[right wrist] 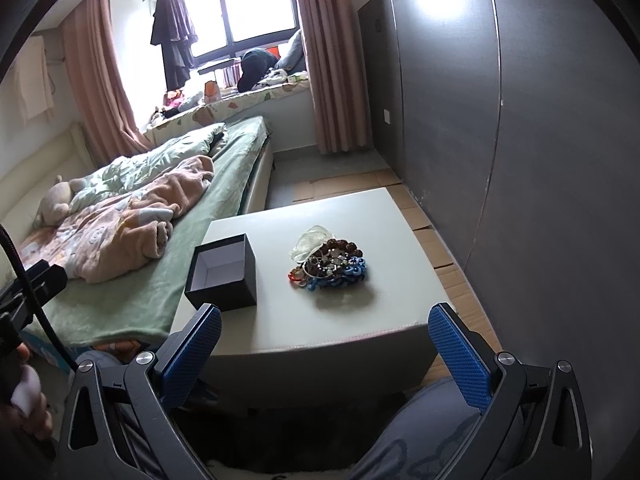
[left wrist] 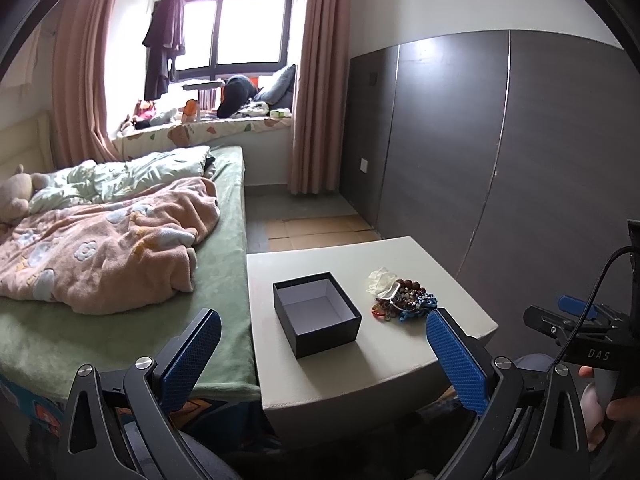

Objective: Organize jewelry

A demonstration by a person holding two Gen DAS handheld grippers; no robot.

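An open black box (left wrist: 317, 314) with a pale empty inside stands on a white low table (left wrist: 384, 360). To its right lies a pile of jewelry (left wrist: 404, 298): brown beads, blue beads, a red piece and a clear pouch. My left gripper (left wrist: 324, 354) is open and empty, held back from the table's near edge. In the right wrist view the box (right wrist: 222, 274) is on the left and the jewelry pile (right wrist: 330, 262) in the middle of the table (right wrist: 360, 320). My right gripper (right wrist: 325, 354) is open and empty, near the table's front edge.
A bed (left wrist: 120, 280) with a green sheet and pink blanket runs along the table's left side. A dark grey panelled wall (left wrist: 520, 160) stands to the right. Cardboard sheets (right wrist: 452, 280) cover the floor between the table and the wall. The other gripper's body (left wrist: 580, 332) shows at right.
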